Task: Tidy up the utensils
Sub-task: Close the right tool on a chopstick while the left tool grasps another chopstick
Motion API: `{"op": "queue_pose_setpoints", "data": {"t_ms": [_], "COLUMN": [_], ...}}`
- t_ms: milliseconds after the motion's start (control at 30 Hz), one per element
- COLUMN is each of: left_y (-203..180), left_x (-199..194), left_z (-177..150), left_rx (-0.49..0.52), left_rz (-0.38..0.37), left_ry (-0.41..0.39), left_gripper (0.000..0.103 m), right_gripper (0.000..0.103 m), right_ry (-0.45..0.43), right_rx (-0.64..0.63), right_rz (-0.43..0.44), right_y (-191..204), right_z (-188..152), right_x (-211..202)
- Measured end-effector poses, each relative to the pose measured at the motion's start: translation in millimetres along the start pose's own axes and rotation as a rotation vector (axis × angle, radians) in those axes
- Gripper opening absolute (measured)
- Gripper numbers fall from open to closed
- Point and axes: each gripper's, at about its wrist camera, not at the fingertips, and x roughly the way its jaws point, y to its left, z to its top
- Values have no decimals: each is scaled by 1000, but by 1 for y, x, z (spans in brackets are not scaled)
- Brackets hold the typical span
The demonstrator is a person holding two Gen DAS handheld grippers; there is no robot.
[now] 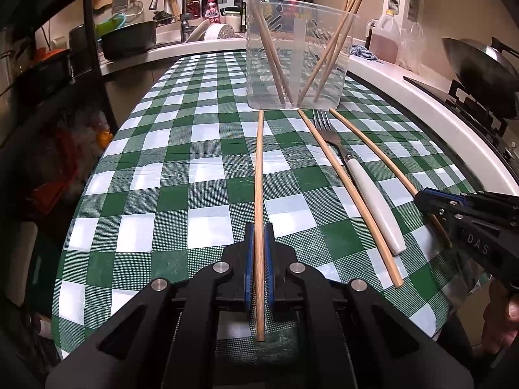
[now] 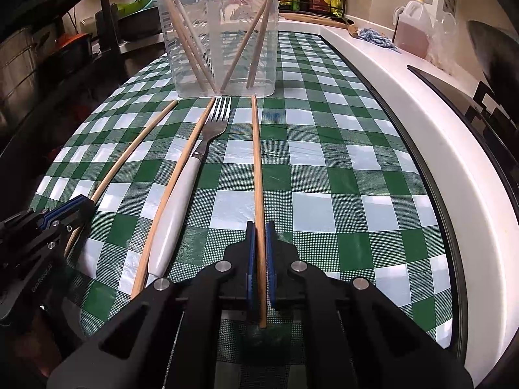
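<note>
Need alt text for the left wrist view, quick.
The left hand-held gripper closes around a chopstick lying on the green checked tablecloth. To its right lie another chopstick, a white-handled fork and the right hand-held gripper; a clear container stands behind.

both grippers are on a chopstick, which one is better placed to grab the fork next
Right, probably. The right gripper closes on the rightmost wooden chopstick, one lane from the white-handled metal fork; another chopstick separates the left gripper from it.
</note>
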Motion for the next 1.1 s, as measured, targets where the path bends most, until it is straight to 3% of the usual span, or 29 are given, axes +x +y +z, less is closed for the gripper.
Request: {"op": "queue_pose_setpoints", "data": {"t_ms": [700, 1100], "left_y": [-1, -1], "left_x": [-1, -18], "left_z": [-1, -1], "left_rx": [1, 6], "left_rz": [-12, -23], "left_ry": [-4, -52], "left_gripper": [6, 6], "right_gripper": [6, 6], "right_ry": [2, -71], "right_rx": [8, 19], "right_rz": [13, 30], "right_y": [-1, 0], "right_z": [1, 3], "right_x": [0, -21]}}
